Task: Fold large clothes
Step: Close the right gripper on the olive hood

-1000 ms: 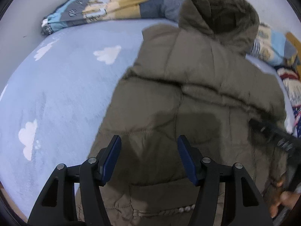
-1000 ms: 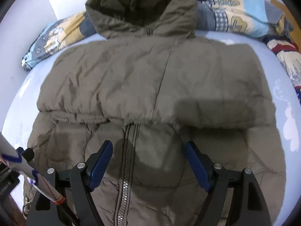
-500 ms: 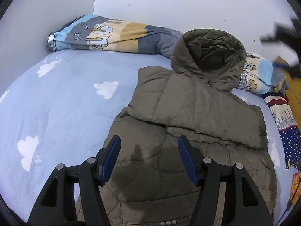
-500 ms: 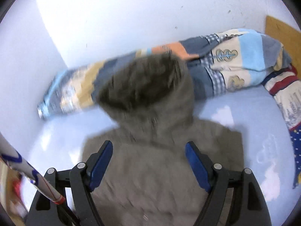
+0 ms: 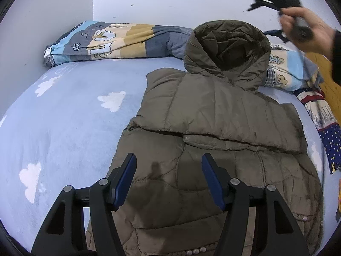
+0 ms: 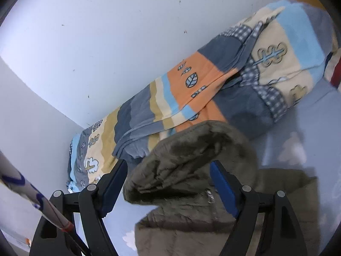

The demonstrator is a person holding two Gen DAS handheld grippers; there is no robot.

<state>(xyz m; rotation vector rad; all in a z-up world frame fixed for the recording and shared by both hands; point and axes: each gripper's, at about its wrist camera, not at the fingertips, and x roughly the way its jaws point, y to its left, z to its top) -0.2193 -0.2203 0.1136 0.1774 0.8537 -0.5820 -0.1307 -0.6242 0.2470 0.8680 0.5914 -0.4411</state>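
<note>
Occlusion and blur

Jacket point(image 5: 213, 149) hem is cut off below the left fingers point(image 5: 125, 179); hood point(image 6: 191, 155) is motion-blurred between the right fingers point(image 6: 221, 185).

A home bedroom. A bed covered by a pale blue sheet point(image 5: 70, 115) printed with white clouds fills the space below and ahead of the left gripper point(image 5: 168, 179). Beyond the gripper, a rolled patchwork quilt point(image 5: 119, 40) with tree and leaf motifs lies along a plain white wall point(image 5: 170, 0) that meets a second wall in a corner ahead and to its left. A wooden panel point(image 5: 326, 72), possibly a headboard, stands far right.
</note>
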